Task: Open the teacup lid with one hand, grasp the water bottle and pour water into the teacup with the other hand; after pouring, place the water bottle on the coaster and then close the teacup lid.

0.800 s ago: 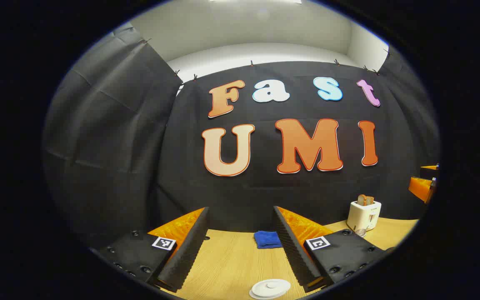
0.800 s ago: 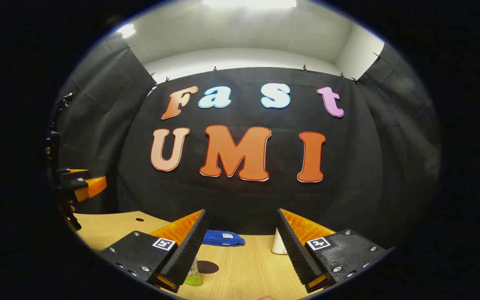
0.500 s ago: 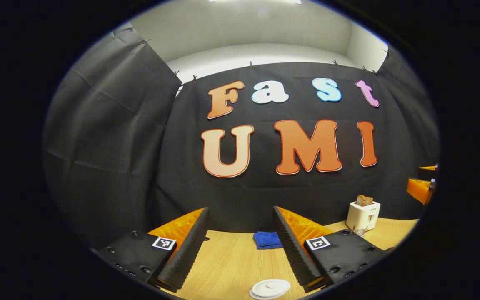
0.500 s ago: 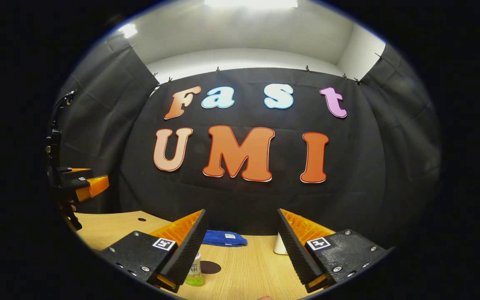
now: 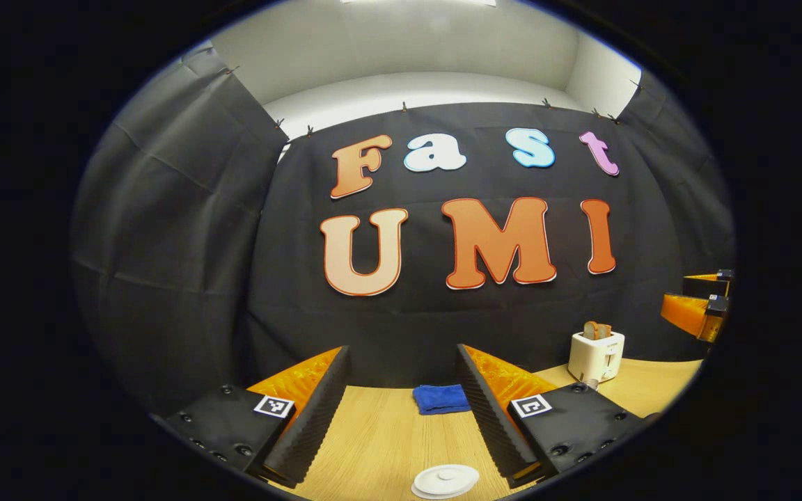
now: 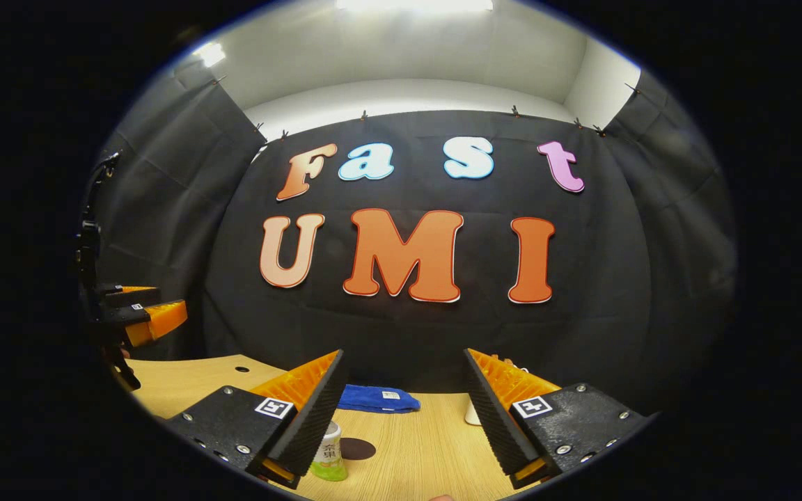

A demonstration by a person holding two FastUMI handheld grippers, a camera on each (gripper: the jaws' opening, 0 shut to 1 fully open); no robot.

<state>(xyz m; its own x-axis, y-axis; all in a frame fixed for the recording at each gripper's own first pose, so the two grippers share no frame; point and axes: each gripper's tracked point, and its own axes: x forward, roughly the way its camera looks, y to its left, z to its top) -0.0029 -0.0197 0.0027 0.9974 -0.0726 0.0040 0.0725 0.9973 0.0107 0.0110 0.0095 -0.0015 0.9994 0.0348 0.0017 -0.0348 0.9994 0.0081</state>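
In the left gripper view a white teacup lid [image 5: 445, 480] with a small knob sits low on the wooden table [image 5: 380, 445], just below and between my left gripper's [image 5: 401, 362] open fingers, which hold nothing. In the right gripper view the top of a water bottle [image 6: 330, 459] with a green base peeks out beside the left finger of my open right gripper [image 6: 402, 365]. A dark round coaster [image 6: 358, 449] lies on the table just right of the bottle. The left gripper [image 6: 143, 313] also appears far left in that view, held above the table.
A folded blue cloth [image 5: 441, 399] lies at the back of the table near the black wall. A white toaster [image 5: 596, 355] with bread stands at the back right. A white object [image 6: 472, 414] is partly hidden behind my right gripper's right finger.
The left view has shifted slightly, so the toaster, cloth and lid slid left. In the right view more of the bottle shows beside the left finger. Both grippers stay open.
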